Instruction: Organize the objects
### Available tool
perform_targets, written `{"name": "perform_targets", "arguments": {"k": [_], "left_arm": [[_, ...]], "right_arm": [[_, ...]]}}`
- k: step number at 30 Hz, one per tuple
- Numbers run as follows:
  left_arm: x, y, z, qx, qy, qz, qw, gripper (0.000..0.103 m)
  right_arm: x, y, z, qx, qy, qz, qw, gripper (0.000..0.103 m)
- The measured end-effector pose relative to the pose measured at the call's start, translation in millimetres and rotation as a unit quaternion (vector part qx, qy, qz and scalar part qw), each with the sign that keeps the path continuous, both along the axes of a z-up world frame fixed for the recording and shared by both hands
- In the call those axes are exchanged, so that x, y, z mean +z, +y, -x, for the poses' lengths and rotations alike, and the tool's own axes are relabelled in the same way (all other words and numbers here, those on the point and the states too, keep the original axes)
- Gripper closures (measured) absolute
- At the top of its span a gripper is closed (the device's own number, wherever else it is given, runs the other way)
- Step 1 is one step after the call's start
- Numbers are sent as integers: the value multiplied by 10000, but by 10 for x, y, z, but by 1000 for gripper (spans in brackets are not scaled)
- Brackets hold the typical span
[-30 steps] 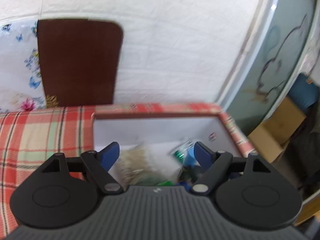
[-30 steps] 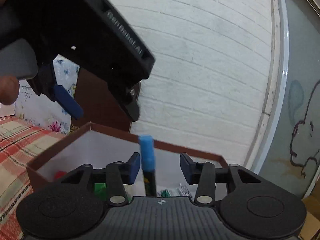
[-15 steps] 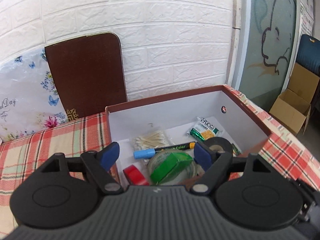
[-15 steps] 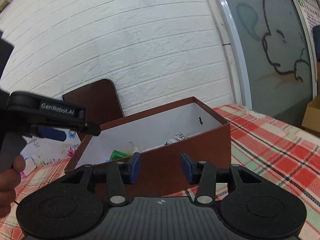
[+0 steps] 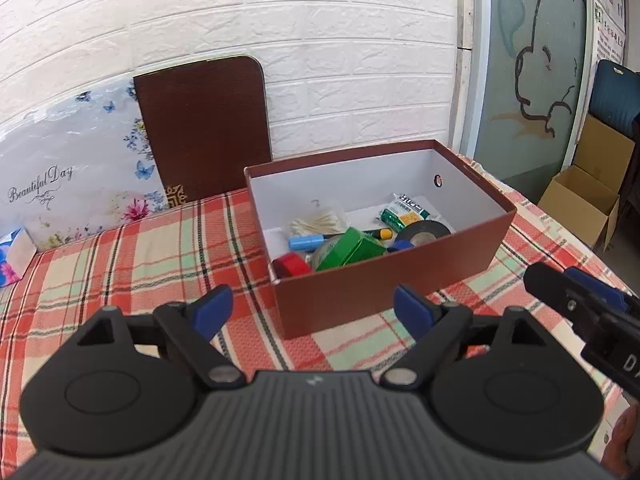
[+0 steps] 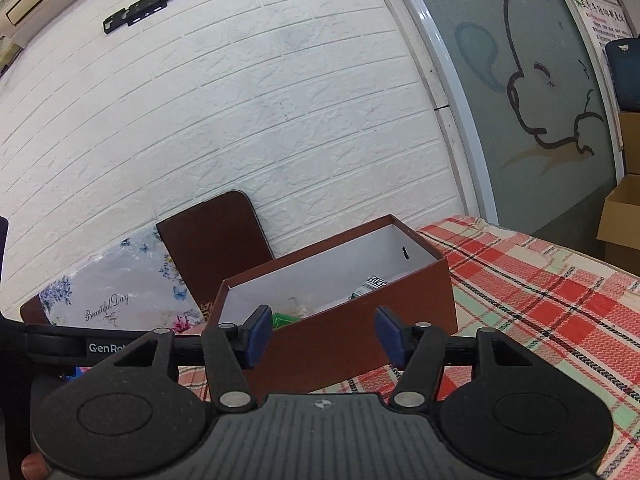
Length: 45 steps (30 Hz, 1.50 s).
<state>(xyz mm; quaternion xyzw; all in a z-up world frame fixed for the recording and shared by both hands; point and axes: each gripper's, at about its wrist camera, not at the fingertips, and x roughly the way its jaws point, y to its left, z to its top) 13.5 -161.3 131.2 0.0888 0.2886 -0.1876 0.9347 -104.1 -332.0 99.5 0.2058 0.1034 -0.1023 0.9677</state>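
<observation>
A brown box (image 5: 400, 280) with a white inside stands on the plaid tablecloth; it also shows in the right wrist view (image 6: 360, 340). Inside lie a blue-capped marker (image 5: 308, 242), a green carton (image 5: 352, 246), a red tape roll (image 5: 291, 265), a black tape roll (image 5: 424, 233), cotton swabs (image 5: 318, 222) and a battery pack (image 5: 406, 214). My left gripper (image 5: 312, 312) is open and empty, in front of the box. My right gripper (image 6: 323, 334) is open and empty, low in front of the box; it also shows at the right edge of the left wrist view (image 5: 580, 300).
A dark brown board (image 5: 204, 128) and a floral panel (image 5: 72, 176) lean on the white brick wall behind the table. A small tissue pack (image 5: 14, 256) lies at the far left. Cardboard boxes (image 5: 580, 200) stand on the floor to the right.
The blue-capped marker left my right gripper and now lies in the box. Both grippers have pulled back from above the box to in front of it. The right jaws have opened wider.
</observation>
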Motion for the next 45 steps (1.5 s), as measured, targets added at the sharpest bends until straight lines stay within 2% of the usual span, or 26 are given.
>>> {"name": "perform_targets", "arguments": {"k": [2, 8, 15, 20, 26, 32, 39, 45], "left_arm": [[-1, 62, 100, 24, -27, 9, 10000, 8], [-68, 218, 416, 76, -27, -42, 10000, 6], [-215, 352, 789, 230, -15, -91, 9997, 4], [-334, 317, 967, 154, -21, -245, 9996, 0], [-438, 317, 906, 184, 96, -445, 9988, 0], [-567, 434, 714, 573, 302, -408, 9971, 0], [-687, 454, 607, 691, 458, -472, 9954, 0], [-712, 471, 558, 821, 422, -470, 9946, 0]], "right_arm": [[15, 45, 83, 13, -16, -40, 10000, 40], [30, 206, 381, 47, -148, -67, 9999, 34], [34, 421, 728, 120, -301, 23, 9995, 33], [21, 473, 831, 123, -342, 57, 9993, 30], [-21, 452, 733, 30, -296, -123, 9995, 30], [-167, 440, 523, 57, -16, -74, 10000, 29], [-245, 469, 395, 80, 137, 73, 9998, 29], [-256, 478, 339, 120, 175, 164, 9996, 29]]}}
